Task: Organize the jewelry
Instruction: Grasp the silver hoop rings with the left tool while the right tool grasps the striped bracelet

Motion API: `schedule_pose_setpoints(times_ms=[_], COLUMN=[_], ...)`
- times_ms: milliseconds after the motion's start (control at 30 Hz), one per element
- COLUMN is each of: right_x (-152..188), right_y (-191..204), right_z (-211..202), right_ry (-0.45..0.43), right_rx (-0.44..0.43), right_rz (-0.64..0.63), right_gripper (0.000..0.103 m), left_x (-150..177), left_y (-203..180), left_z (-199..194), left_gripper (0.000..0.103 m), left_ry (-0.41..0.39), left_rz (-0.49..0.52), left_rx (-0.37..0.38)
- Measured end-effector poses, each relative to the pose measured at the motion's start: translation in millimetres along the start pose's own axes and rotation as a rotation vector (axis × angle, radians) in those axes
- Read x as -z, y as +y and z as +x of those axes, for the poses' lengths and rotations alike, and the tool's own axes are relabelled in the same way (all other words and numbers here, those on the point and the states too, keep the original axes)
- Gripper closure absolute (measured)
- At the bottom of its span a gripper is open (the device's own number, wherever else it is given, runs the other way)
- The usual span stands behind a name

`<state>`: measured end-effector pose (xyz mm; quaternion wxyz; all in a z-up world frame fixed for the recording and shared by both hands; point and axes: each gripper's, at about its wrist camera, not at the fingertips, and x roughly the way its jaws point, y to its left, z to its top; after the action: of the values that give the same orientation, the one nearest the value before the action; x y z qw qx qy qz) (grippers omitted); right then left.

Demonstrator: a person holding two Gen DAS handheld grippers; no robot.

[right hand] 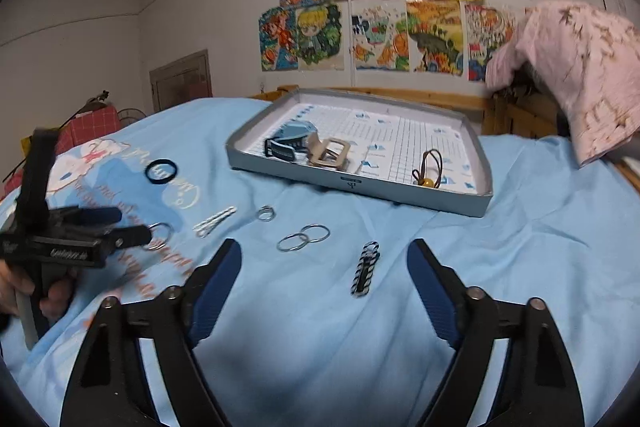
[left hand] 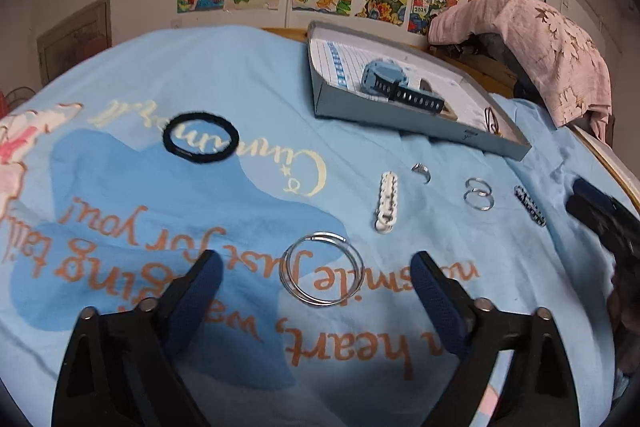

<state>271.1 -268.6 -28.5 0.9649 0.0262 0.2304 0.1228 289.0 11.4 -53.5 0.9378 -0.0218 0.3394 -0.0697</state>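
Both grippers are coming in low over the blue bedspread [right hand: 520,227] for a pickup, and nothing is held yet. The left gripper [left hand: 316,269] points down at a pair of large silver hoops [left hand: 322,269] lying flat on the printed cloth; its jaws stand apart with the hoops on the cloth between the blue pads [left hand: 200,291], neither pad touching. The right gripper [right hand: 324,259] is tilted more shallowly, its jaws also apart and empty, and the black-and-white braided clip [right hand: 365,269] lies between its fingertips, a little right of centre. Seen from the right side, a hand [right hand: 24,291] grips the left tool by its handle near the bed's left edge. Still loose on the cloth are a white chain clip [left hand: 386,203], a small ring [left hand: 422,172], a pair of smaller hoops [left hand: 479,193] and a black hair tie [left hand: 200,137]. The grey tray [right hand: 360,187] further back already holds a blue watch [right hand: 292,139], a beige buckle [right hand: 330,153] and a brown hair tie with a yellow bead [right hand: 428,167], so I'd judge the sorting well under way. Next, each gripper likely must drop till its pads straddle its piece, then close; the thin flat hoops look tricky to catch off soft fabric
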Motion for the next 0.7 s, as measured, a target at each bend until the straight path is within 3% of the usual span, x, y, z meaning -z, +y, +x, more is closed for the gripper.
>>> schedule_pose_setpoints(times_ms=[333, 467, 700], right_x=[-2.2, 4.6, 10.7], right_y=[-22.5, -31.1, -24.2], right_z=[58.3, 65.6, 72.6], right_ry=[0.100, 0.141, 0.190], right_rx=[-0.028, -0.033, -0.070], right_rz=[0.079, 0.133, 0.115], right_gripper=[0.040, 0.049, 0.050], left_x=[13.6, 13.4, 13.8], left_y=[6.8, 2.9, 2.9], left_z=[9.6, 14.2, 17.1], left_gripper=[0.028, 0.040, 0.060], left_ry=[-0.023, -0.001, 0.019], left_rz=[-0.020, -0.002, 0.000], left_rx=[0.058, 0.050, 0.073])
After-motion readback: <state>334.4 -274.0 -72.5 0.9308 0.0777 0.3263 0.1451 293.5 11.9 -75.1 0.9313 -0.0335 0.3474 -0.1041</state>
